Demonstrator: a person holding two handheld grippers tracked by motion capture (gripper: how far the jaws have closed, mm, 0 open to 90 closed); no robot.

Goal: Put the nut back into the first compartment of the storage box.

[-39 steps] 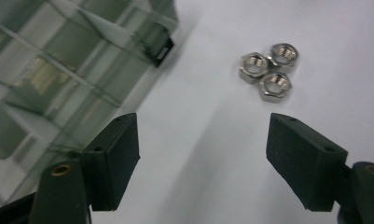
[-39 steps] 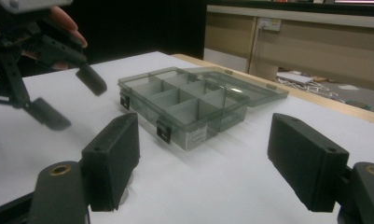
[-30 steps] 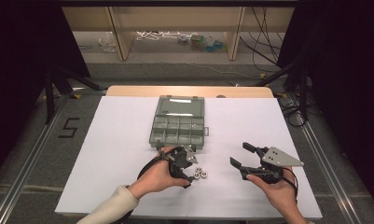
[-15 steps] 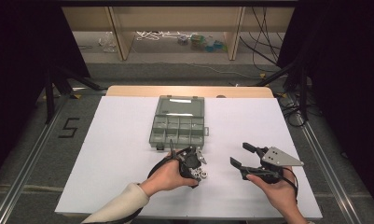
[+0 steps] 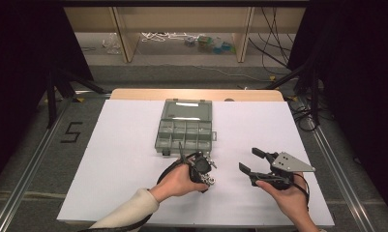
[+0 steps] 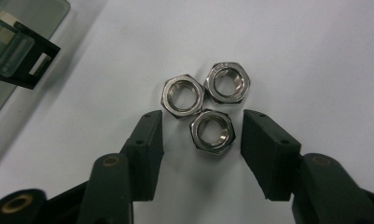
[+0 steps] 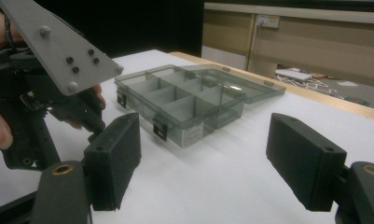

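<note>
Three steel hex nuts (image 6: 211, 132) lie touching one another on the white table (image 5: 124, 159). My left gripper (image 6: 202, 116) points down over them, and its jaws have just been closing. The nearest nut sits between the pads with a gap on each side, so nothing is gripped. From the high view, the left gripper (image 5: 203, 171) covers most of the nuts (image 5: 211, 180). My right gripper (image 5: 248, 159) hovers to the right of them, open and empty, with its jaws (image 7: 205, 140) facing the box.
A grey see-through compartment box (image 5: 184, 130) stands just beyond the nuts with its lid laid back; its compartments (image 7: 189, 100) look empty. One black latch of the box (image 6: 28, 60) is near the left gripper. Shelving and cables lie past the far table edge.
The left gripper has shifted right onto the nuts and tipped down over them, and its jaws have narrowed. The right gripper has stayed where it was.
</note>
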